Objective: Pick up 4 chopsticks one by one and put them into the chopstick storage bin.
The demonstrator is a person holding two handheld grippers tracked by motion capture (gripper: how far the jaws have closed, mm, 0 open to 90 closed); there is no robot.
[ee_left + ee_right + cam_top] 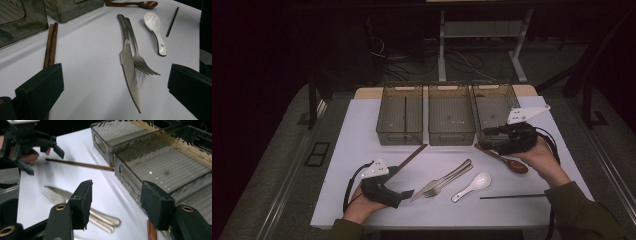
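Note:
A steel knife (439, 181) (130, 72) and fork (449, 181) (142, 63) lie side by side mid-table. Beside them are a white spoon (472, 186) (155, 25), a wooden spoon (508, 161) (140, 3), a black chopstick (512, 196) (172, 21) and brown chopsticks (410, 157) (50, 45) (80, 165). My left gripper (402, 181) (115, 72) rests low at the front left, open, its jaws facing the knife and fork with nothing held. My right gripper (484, 140) (117, 187) hovers open by the right bin's front corner, over the wooden spoon's handle.
Three clear grey bins (401, 137) (452, 137) (492, 100) stand in a row at the back of the white mat (362, 150). In the right gripper view the middle bin's wall (130, 177) is close ahead, and the left gripper (30, 142) shows farther off.

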